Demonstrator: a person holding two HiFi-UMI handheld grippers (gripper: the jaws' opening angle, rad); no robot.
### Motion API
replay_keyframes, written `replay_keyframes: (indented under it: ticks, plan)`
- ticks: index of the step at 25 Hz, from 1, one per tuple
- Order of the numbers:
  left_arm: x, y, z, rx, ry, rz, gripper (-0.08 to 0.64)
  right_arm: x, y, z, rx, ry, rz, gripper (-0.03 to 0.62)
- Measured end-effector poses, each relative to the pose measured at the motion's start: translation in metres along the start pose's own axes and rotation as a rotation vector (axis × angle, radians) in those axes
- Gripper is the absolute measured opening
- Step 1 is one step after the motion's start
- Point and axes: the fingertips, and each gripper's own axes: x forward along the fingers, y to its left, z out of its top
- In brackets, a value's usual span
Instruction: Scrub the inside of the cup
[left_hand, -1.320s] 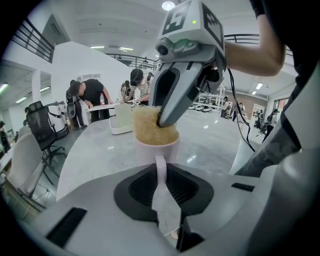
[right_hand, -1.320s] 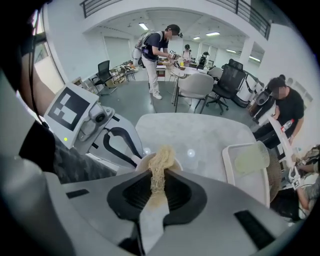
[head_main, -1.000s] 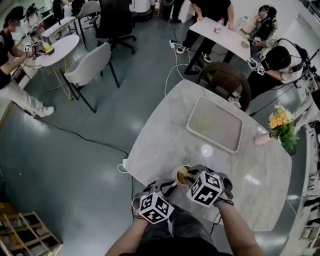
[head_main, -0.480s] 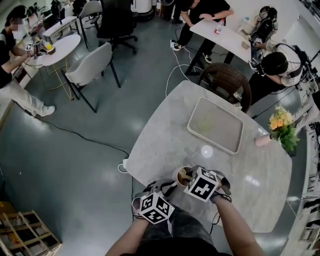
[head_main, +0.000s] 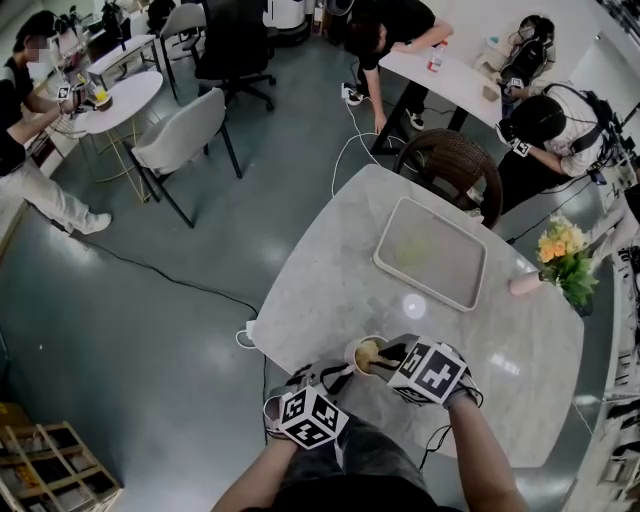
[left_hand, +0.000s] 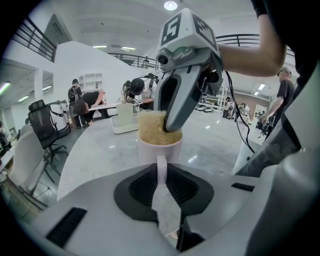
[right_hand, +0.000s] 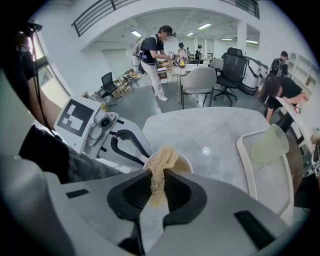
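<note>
The cup (head_main: 366, 352) stands at the near edge of the surface (head_main: 330, 285), its handle pinched in the left gripper's (head_main: 336, 372) narrow jaws. The right gripper's (head_main: 388, 356) jaws clamp a scrubber (right_hand: 160, 167) that dips into the cup's mouth and partly covers it. Well beyond lie a rectangular tray (head_main: 478, 262) and flowers (head_main: 560, 243); the cup is smooth, pale and round, the scrubber tan and coarsely fibrous, the surface glossy marble.
</note>
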Motion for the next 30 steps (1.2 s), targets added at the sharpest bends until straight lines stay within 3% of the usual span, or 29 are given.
replay_keyframes:
  ticks: [7, 10, 13, 20, 25, 30]
  plan:
    - [0.000, 0.000, -0.001, -0.005, -0.003, 0.004, 0.060, 0.008, 0.005, -0.003, -0.062, 0.078, -0.004, 0.062]
    - [-0.001, 0.000, -0.002, -0.003, -0.002, 0.002, 0.060, 0.012, 0.005, -0.001, -0.087, 0.067, -0.019, 0.063]
    - [-0.001, -0.001, -0.002, 0.000, -0.003, -0.002, 0.060, 0.015, -0.004, -0.001, -0.129, 0.058, -0.096, 0.063]
    - [0.000, -0.001, -0.001, 0.003, -0.004, 0.004, 0.060, 0.020, -0.017, -0.008, -0.274, 0.160, -0.270, 0.063]
    - [-0.002, 0.000, -0.002, -0.001, -0.011, 0.013, 0.060, 0.023, -0.020, -0.009, -0.252, 0.186, -0.288, 0.063]
    - [-0.003, 0.003, -0.002, -0.006, -0.008, 0.024, 0.060, 0.024, -0.017, -0.009, -0.186, 0.195, -0.227, 0.063]
